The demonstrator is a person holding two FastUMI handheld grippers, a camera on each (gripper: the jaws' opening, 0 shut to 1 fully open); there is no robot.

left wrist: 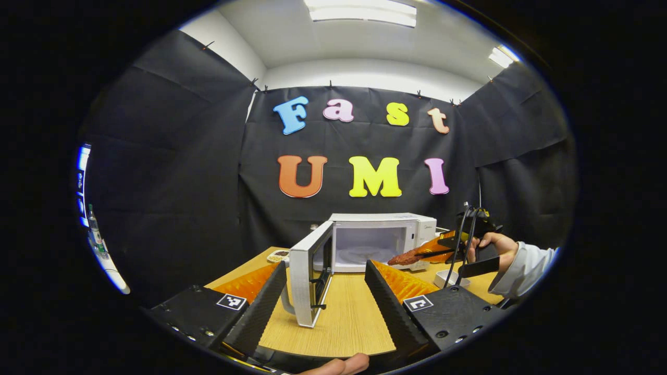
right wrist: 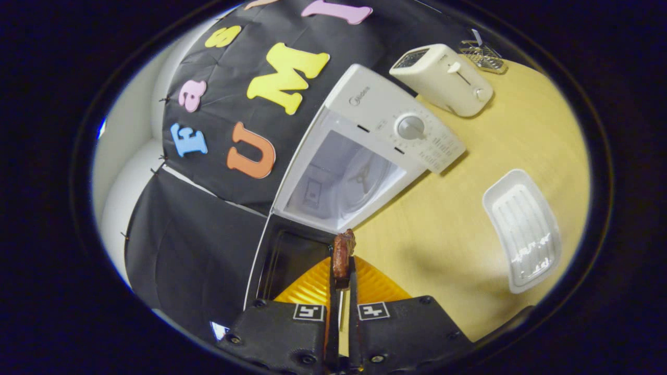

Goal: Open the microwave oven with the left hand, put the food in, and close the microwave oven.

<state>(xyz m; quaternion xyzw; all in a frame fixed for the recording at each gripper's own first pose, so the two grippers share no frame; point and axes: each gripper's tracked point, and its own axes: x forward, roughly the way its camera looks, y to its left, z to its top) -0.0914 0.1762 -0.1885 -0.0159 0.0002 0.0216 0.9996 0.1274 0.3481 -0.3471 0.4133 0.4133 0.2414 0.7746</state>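
Your left hand-held gripper [left wrist: 325, 291] carries two black housing blocks, each with a square black-and-white tag [left wrist: 231, 301] and small screws [left wrist: 207, 333] along its edge. Its fingers [left wrist: 383, 302] are ribbed wedges. Your right hand-held gripper [right wrist: 341, 278] bears two matching tags; in the left gripper view, dark cables [left wrist: 462, 245] hang by it, and your sleeve [left wrist: 523, 271] is white.

The microwave [left wrist: 383, 239] stands on the surface [left wrist: 338, 317], its door [left wrist: 310, 271] swung open at its left. A toaster [right wrist: 445, 78] stands beside it, a tray [right wrist: 523, 229] lying before them.
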